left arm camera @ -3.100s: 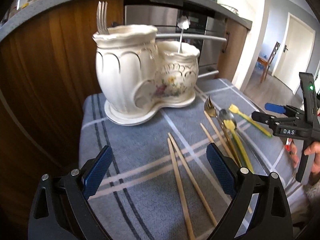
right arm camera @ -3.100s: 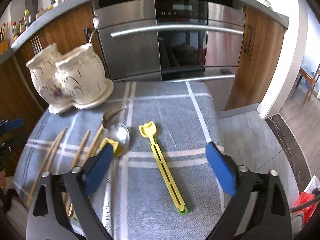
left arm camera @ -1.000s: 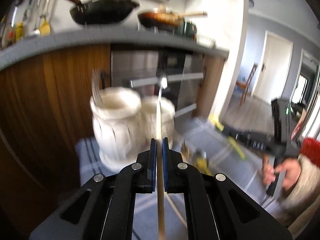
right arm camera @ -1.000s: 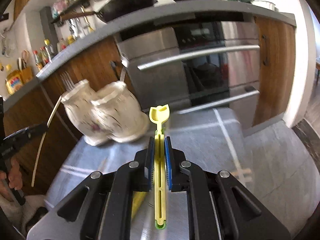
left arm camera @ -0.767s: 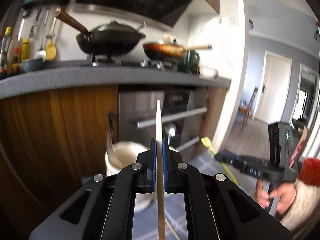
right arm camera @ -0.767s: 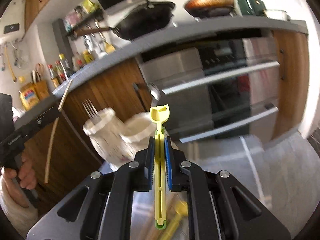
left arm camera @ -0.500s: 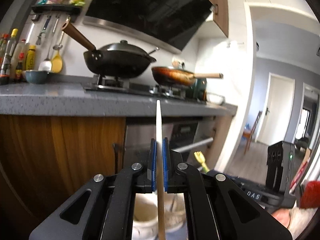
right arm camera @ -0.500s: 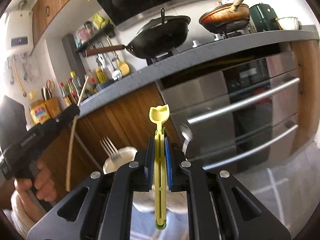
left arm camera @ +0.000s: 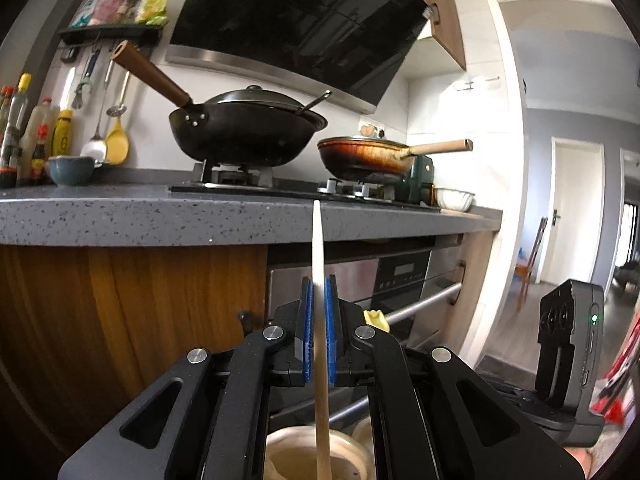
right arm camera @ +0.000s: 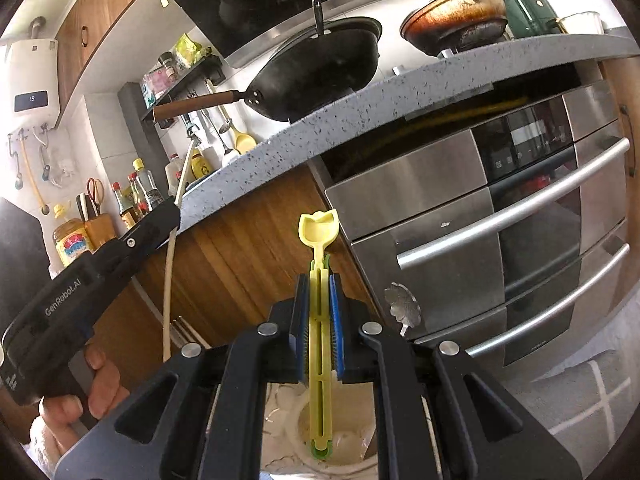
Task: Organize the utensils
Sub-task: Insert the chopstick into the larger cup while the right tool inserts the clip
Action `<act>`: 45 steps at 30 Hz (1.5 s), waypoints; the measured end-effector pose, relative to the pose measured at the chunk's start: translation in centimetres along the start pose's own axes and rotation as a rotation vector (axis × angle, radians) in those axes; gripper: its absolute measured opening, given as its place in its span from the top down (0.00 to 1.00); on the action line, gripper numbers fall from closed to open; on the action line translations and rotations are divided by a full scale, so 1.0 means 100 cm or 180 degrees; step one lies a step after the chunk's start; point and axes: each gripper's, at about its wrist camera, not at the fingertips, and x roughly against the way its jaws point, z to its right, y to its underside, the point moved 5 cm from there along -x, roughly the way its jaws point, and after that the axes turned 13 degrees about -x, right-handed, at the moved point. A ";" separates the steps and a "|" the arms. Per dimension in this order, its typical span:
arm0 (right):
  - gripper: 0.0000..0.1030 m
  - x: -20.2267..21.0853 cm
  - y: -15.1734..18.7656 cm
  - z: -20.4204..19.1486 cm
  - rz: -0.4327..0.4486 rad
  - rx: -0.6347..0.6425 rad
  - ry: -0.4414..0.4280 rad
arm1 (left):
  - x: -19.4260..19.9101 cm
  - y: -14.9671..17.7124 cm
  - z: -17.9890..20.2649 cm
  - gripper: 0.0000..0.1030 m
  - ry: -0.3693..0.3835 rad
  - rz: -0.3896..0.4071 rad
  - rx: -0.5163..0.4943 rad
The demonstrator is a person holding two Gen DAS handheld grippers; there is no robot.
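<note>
- Utensils are split between the two grippers and the cream ceramic holder (left arm camera: 316, 456) below them; the holder's two round mouths show at the bottom edge of both wrist views, under the gripper bodies.
- Behind everything runs a grey speckled countertop (left arm camera: 120, 216) over wooden cabinet fronts (left arm camera: 132, 320), with a steel oven (right arm camera: 500, 240) set beneath it.
- On the hob sit a black wok (left arm camera: 244, 128) with a wooden handle and a lid, and beside it a brown frying pan (left arm camera: 368, 156).
- Left gripper (left arm camera: 317, 332) has its blue pads pressed narrow on a pale wooden chopstick (left arm camera: 317, 248), which stands upright, its tip reaching up across the counter edge and its lower end hanging over the nearer mouth of the holder.
- In the right wrist view that same gripper appears at the left, gripped by a hand (right arm camera: 76, 392), with the chopstick passing through its tip.
- Right gripper (right arm camera: 320, 320) is closed tight on a yellow plastic spoon (right arm camera: 319, 240), bowl end up and slotted handle pointing down toward the holder's mouth; whether the green-tipped end touches the ceramic cannot be told.
- A metal spoon (right arm camera: 402, 306) with a flower-shaped end stands just to the right of the right gripper, rising from the holder.
- Bottles of sauce (right arm camera: 136, 192) line the far left of the counter.
</note>
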 end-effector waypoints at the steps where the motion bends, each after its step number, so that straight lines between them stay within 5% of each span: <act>1: 0.90 -0.002 0.003 0.001 -0.0005 0.0004 -0.0011 | -0.002 0.002 0.001 0.94 -0.0028 -0.0001 -0.0039; 19: 0.90 -0.001 0.029 0.014 -0.0140 0.0141 0.0079 | 0.005 0.025 0.004 0.94 -0.0006 0.0021 -0.0110; 35: 0.90 0.003 0.046 0.021 -0.0542 0.0195 0.0480 | 0.009 0.063 0.008 0.94 0.0476 -0.0882 0.0181; 45: 0.90 -0.004 0.051 0.011 -0.0681 0.0352 0.0651 | 0.005 0.070 0.009 0.94 0.0476 -0.1020 0.0154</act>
